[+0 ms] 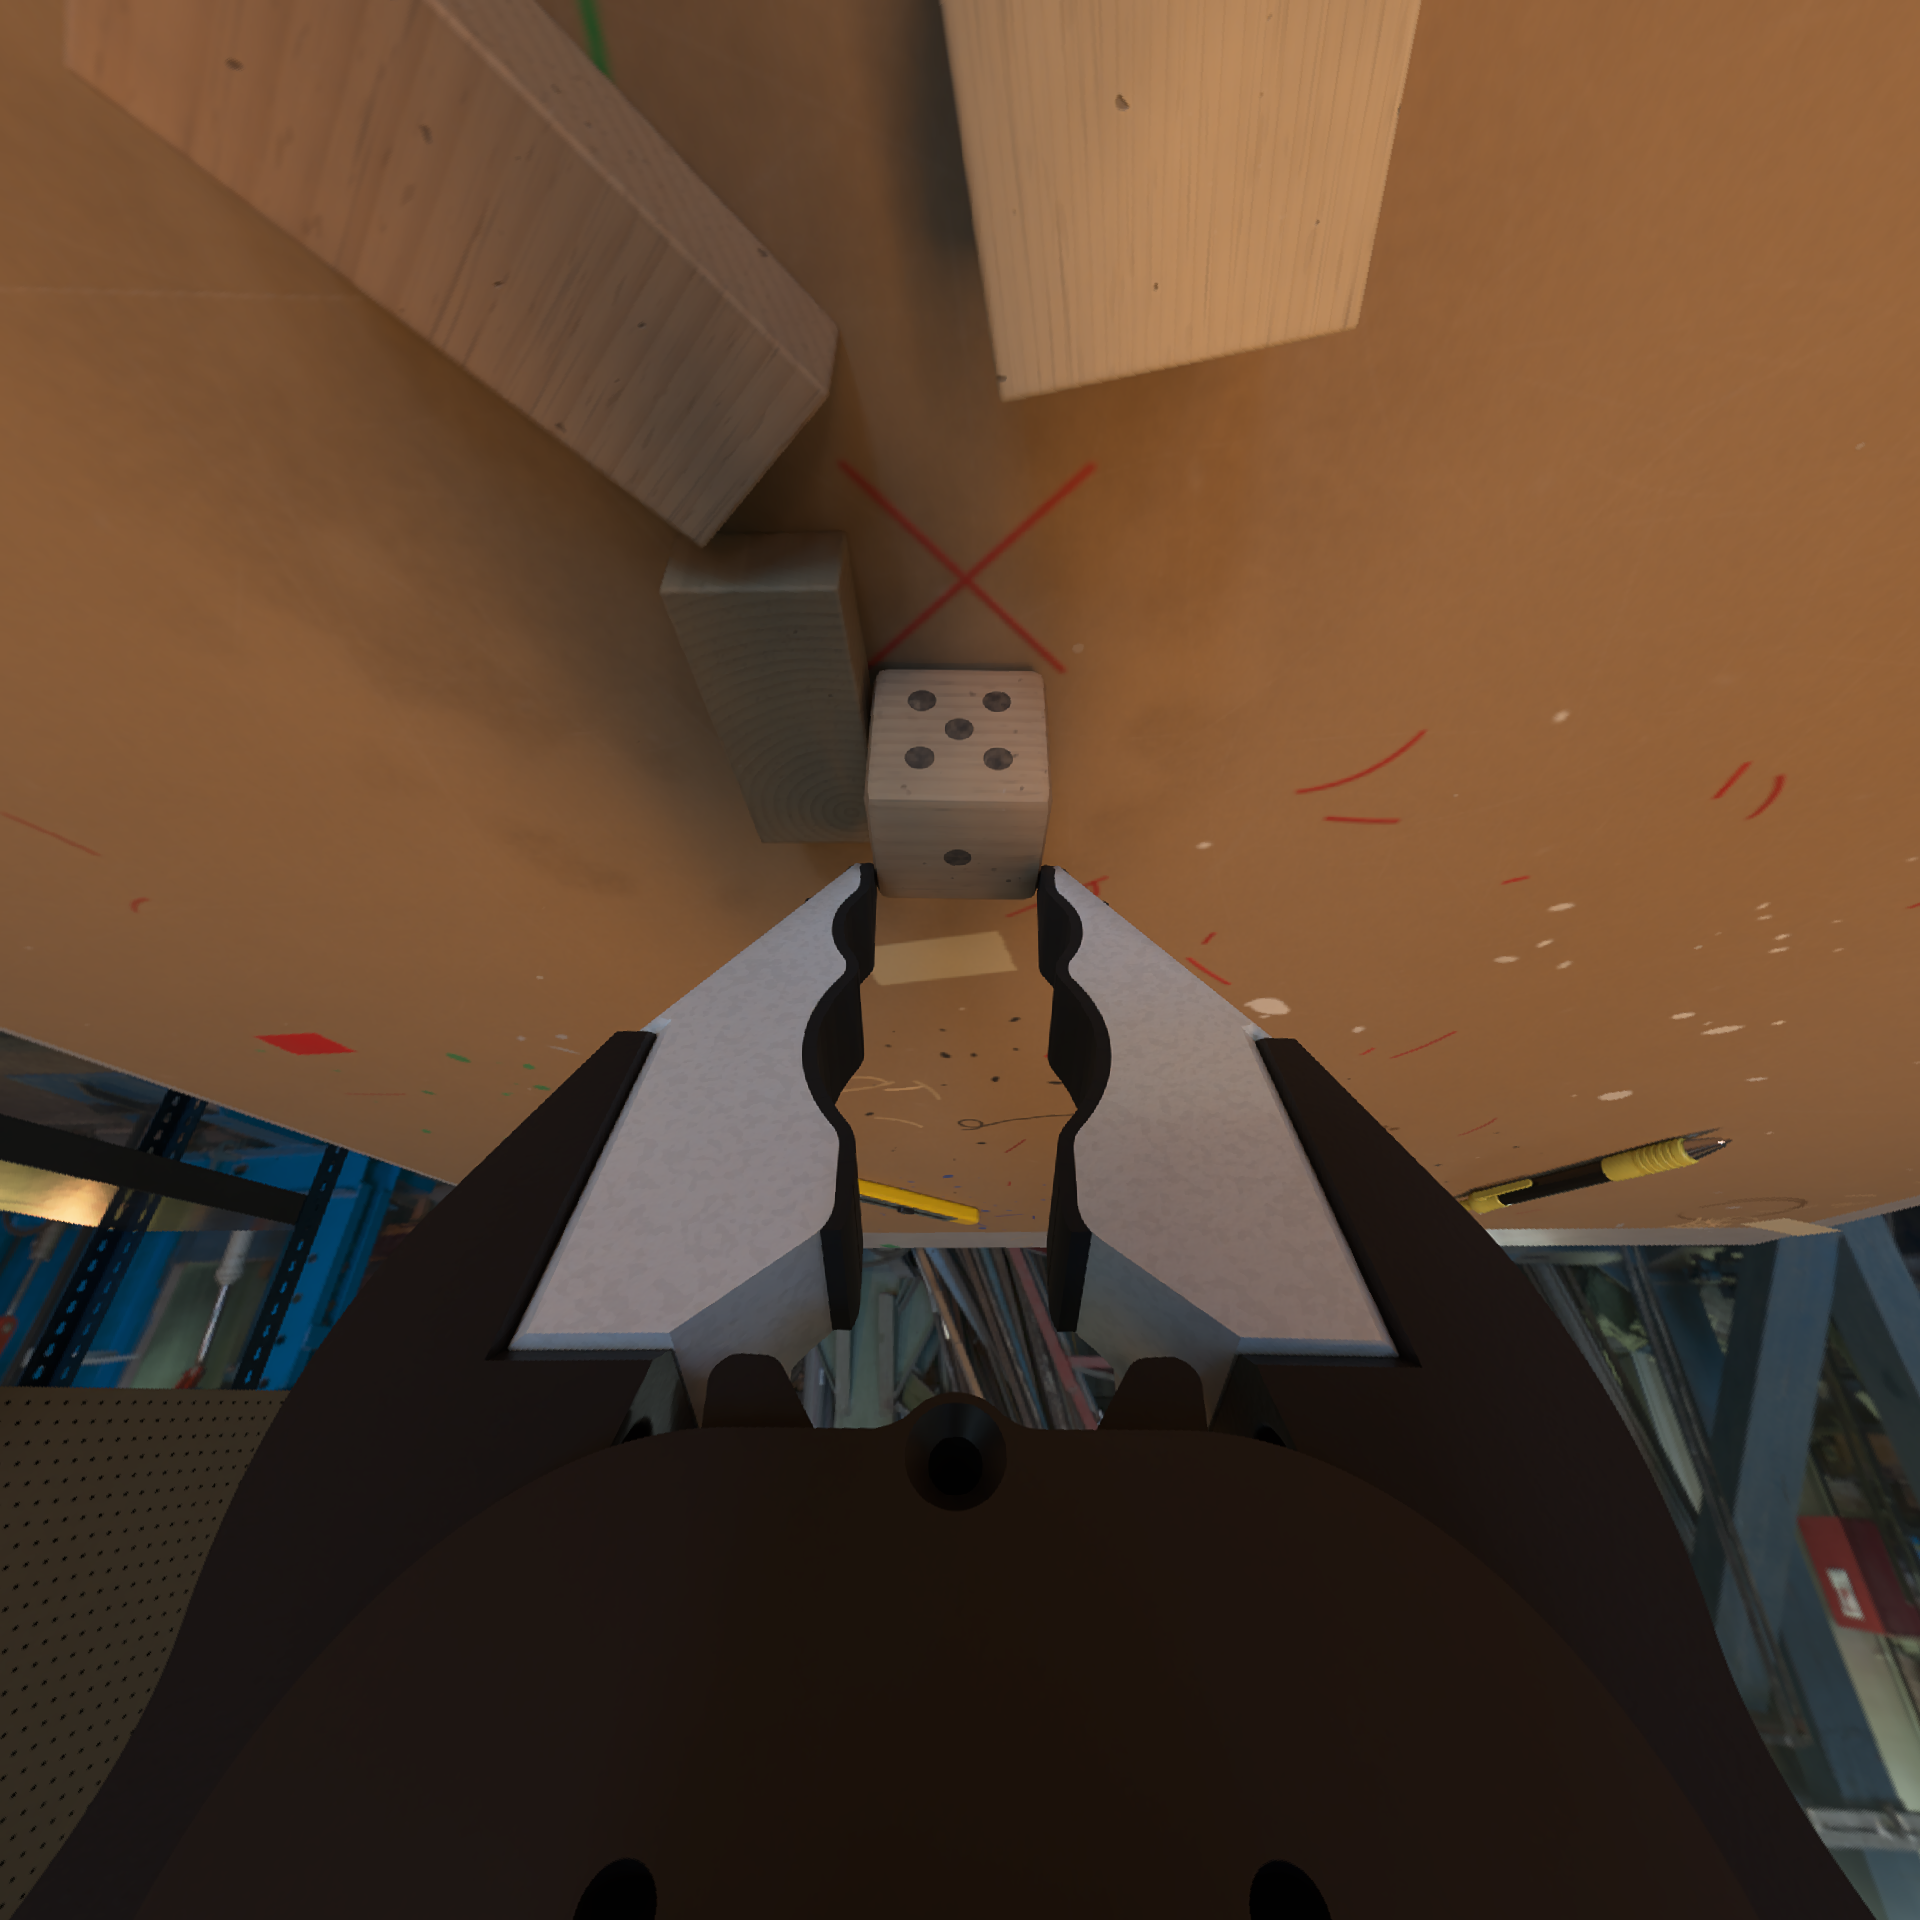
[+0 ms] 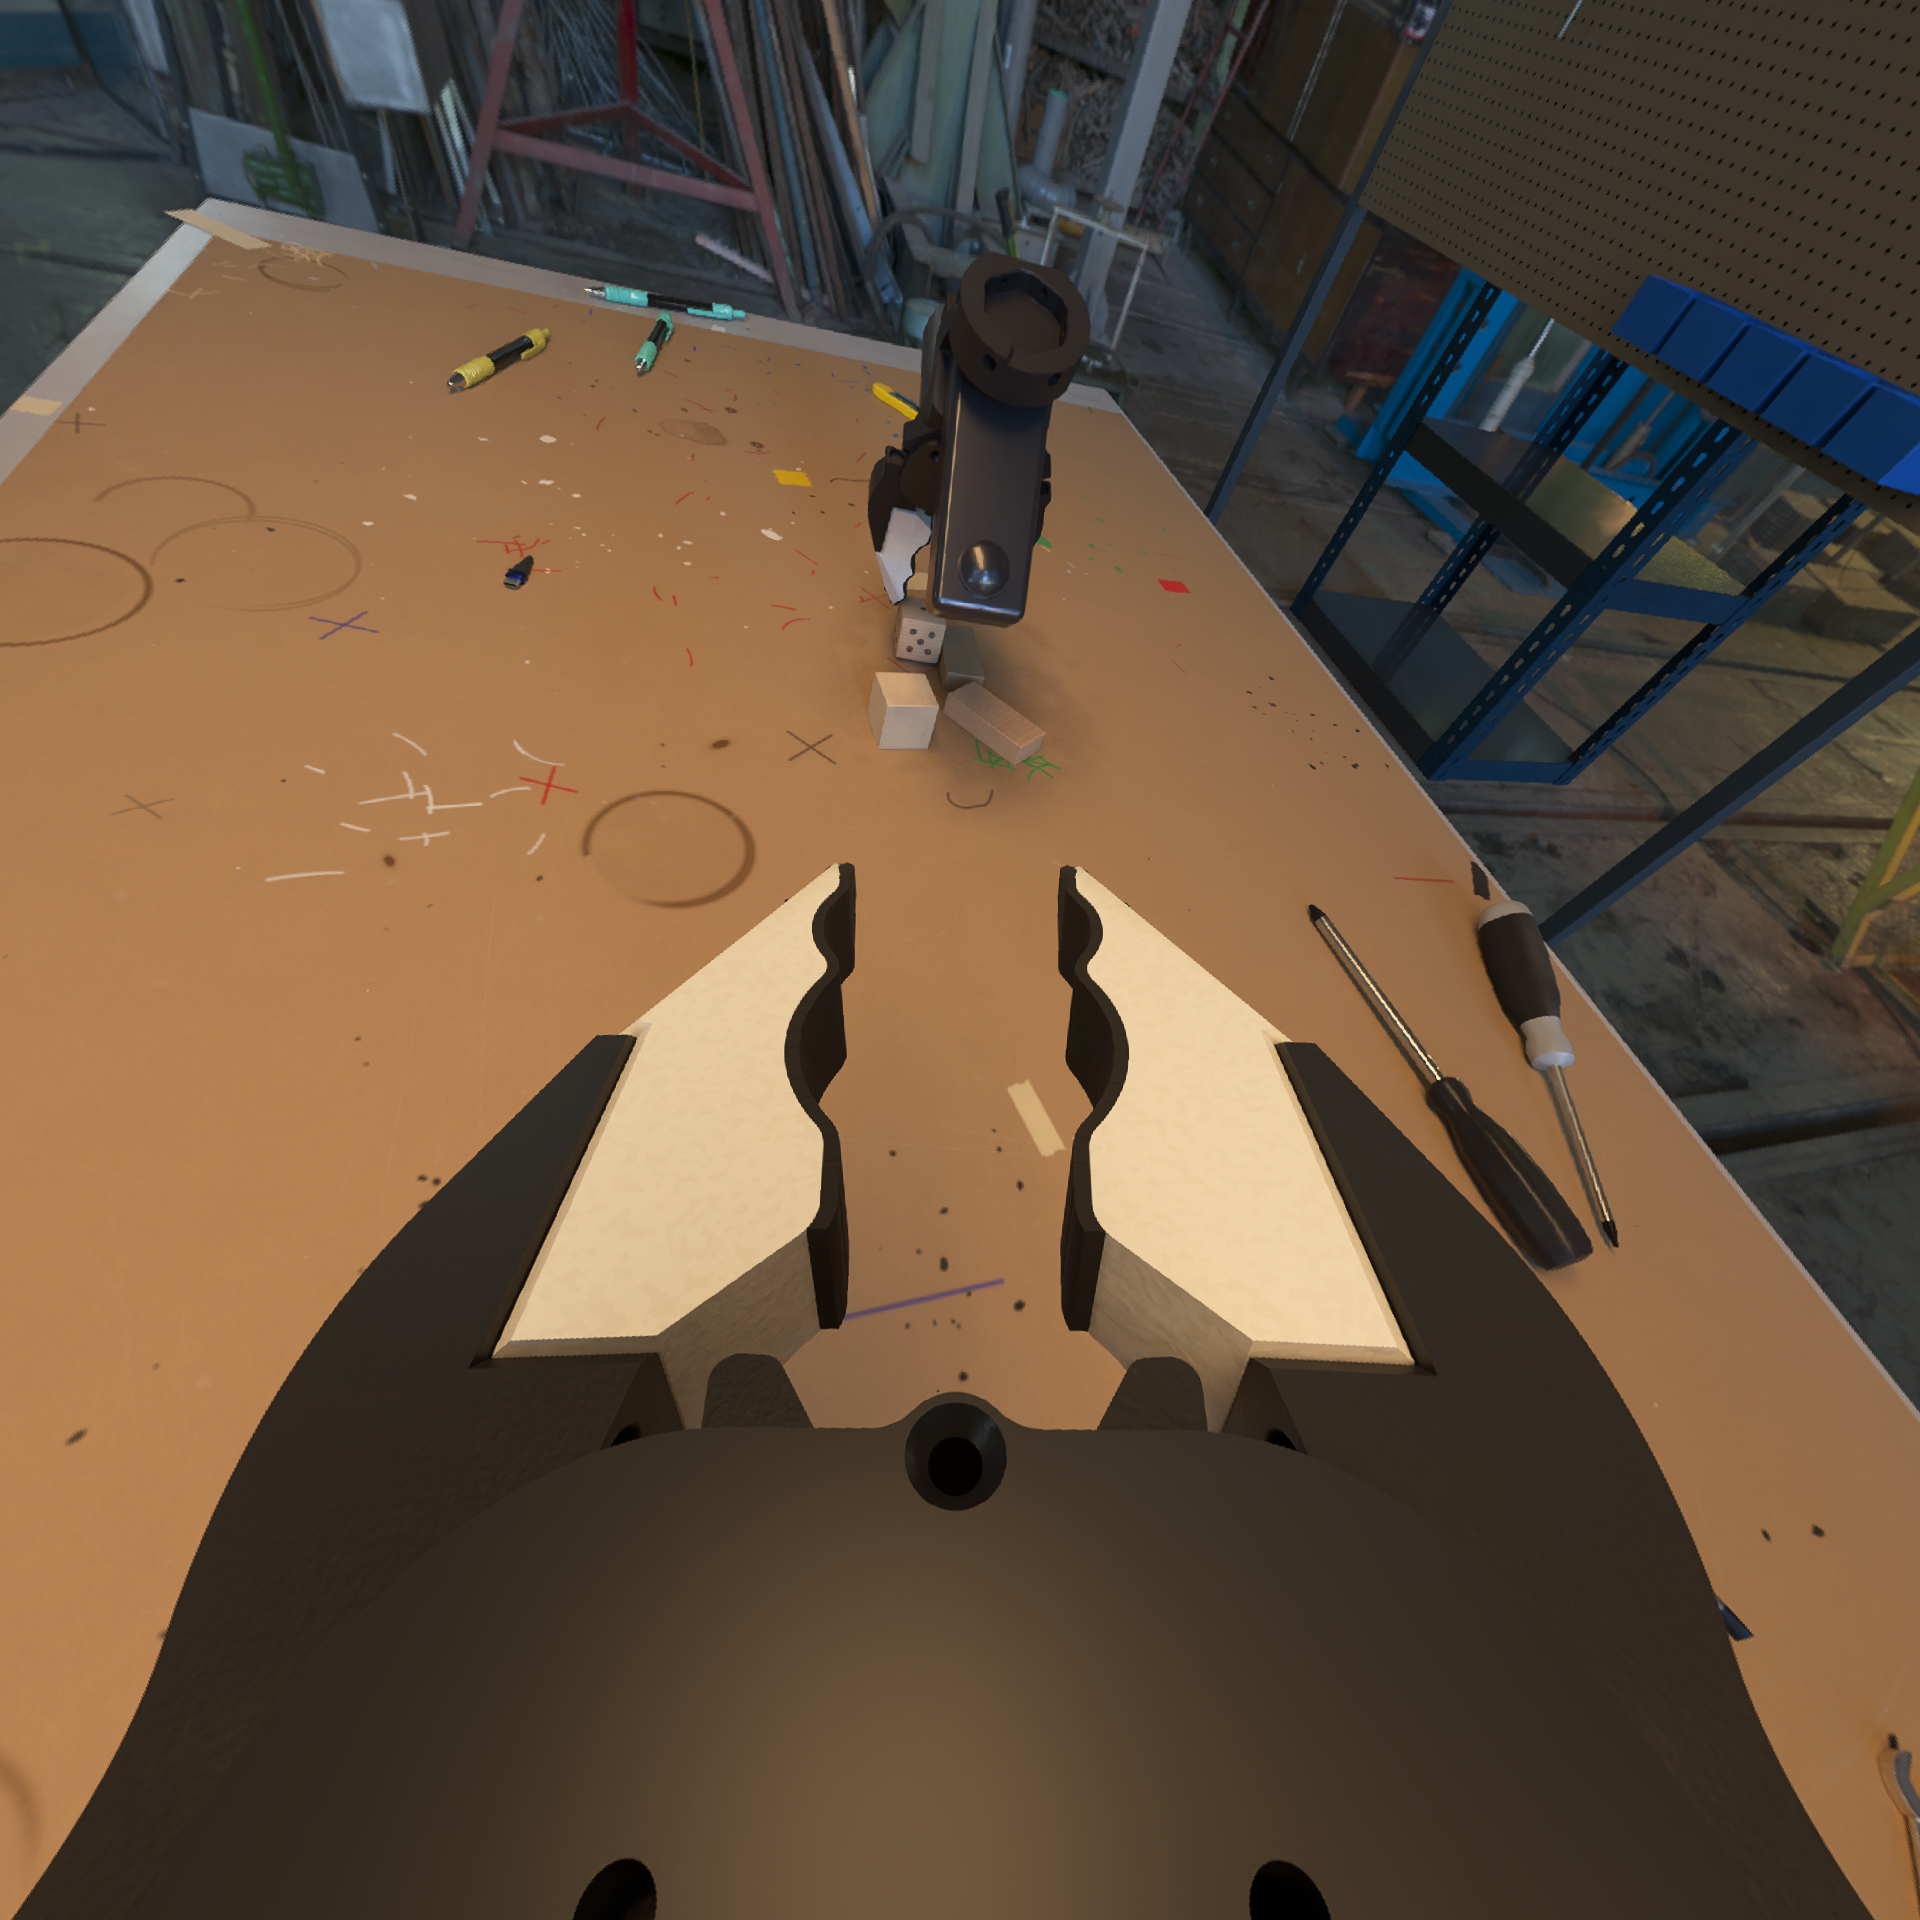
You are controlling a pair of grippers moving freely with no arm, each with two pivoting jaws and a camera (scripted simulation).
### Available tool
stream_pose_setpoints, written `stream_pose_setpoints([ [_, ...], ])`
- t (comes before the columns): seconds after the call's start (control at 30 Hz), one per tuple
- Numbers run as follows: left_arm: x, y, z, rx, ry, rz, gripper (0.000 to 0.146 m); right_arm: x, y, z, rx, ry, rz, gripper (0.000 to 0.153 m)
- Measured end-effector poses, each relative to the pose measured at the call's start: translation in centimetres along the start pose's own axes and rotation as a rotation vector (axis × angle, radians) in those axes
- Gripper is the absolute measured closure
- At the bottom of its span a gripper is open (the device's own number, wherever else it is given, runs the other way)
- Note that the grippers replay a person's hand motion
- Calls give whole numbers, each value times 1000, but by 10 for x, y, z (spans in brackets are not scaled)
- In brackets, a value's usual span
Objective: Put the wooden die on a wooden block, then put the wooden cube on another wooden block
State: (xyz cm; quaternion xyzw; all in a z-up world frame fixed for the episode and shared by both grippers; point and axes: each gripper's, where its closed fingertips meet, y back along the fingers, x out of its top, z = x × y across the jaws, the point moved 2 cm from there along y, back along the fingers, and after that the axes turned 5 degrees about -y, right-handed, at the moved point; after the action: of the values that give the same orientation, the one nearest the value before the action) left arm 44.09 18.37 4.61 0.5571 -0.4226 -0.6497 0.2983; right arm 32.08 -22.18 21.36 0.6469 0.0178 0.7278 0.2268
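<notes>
The wooden die (image 1: 956, 779) sits on the brown table, five pips up, against a small dark wooden block (image 1: 774, 686) on its left. My left gripper (image 1: 956, 878) points down at it, and its fingertips (image 1: 868, 883) press the die's two sides at the near end. A long pale wooden block (image 1: 468, 239) and the pale wooden cube (image 1: 1174, 177) lie beyond. The right wrist view shows the left gripper (image 2: 914, 582) over the die (image 2: 920, 636), with the cube (image 2: 902, 710) and the long block (image 2: 992, 720) in front. My right gripper (image 2: 956, 873) is open and empty, well short of them.
A red cross mark (image 1: 966, 577) is on the table just past the die. Two screwdrivers (image 2: 1496, 1143) lie right of my right gripper near the table's right edge (image 2: 1351, 727). Pens (image 2: 499, 358) lie at the far end, and one yellow pen (image 1: 1590, 1174) lies near the edge.
</notes>
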Motion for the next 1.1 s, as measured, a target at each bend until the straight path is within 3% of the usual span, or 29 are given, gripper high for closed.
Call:
stream_pose_setpoints([
  [0.33, -1, 27, -25, 35, 60, 85, 115, 0, 0, -1, 5, 0, -2, 114],
  [0.8, 0, 13, -27, 2, 57, -4, 114, -5, -1, 1, 7, -7, -16, 114],
  [0.87, 1, 12, -26, 15, 57, -3, 86, -5, -1, 1, 8, -6, -18, 114],
  [1.0, 8, 23, -26, 82, 87, 94, 78, -6, -1, 2, 5, -9, -15, 114],
  [1.1, 14, 47, -26, 167, 176, 283, 76, -6, 0, 3, 4, -15, -10, 114],
])
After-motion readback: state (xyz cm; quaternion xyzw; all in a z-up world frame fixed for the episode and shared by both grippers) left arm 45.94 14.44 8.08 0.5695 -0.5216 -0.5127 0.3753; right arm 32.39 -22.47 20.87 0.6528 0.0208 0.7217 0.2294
